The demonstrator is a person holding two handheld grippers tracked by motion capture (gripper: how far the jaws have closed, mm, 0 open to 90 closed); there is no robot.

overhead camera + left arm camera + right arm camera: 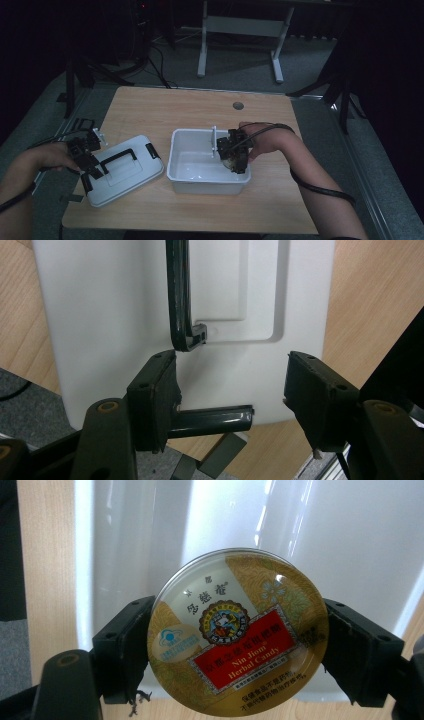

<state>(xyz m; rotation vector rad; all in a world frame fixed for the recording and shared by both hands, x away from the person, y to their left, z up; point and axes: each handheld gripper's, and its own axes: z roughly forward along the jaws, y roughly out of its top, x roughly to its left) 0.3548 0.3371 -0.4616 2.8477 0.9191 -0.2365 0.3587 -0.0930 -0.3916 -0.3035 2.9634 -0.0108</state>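
A round candy tin (239, 632) sits clamped between the two jaws of the right gripper (234, 156), which press on its rim from either side. The tin hangs over the open white box (183, 165), at the box's right wall, lid facing the camera of that gripper. The right gripper view shows the printed label, red panel and gold ground, with the words "Nin Jiom Herbal Candy"; in the high view the tin is a pale blur under the hand.

Left of the box lies its one white lid (131, 172), flat on the wooden table (190, 107), carrying one black handle (181, 305) and black latches at its ends. The left gripper (86, 159) rests at the lid's left end with its jaws apart, nothing pinched between them; the left gripper view shows one pad touching a latch (215, 419).

There is one tin, one box, one lid and two grippers.
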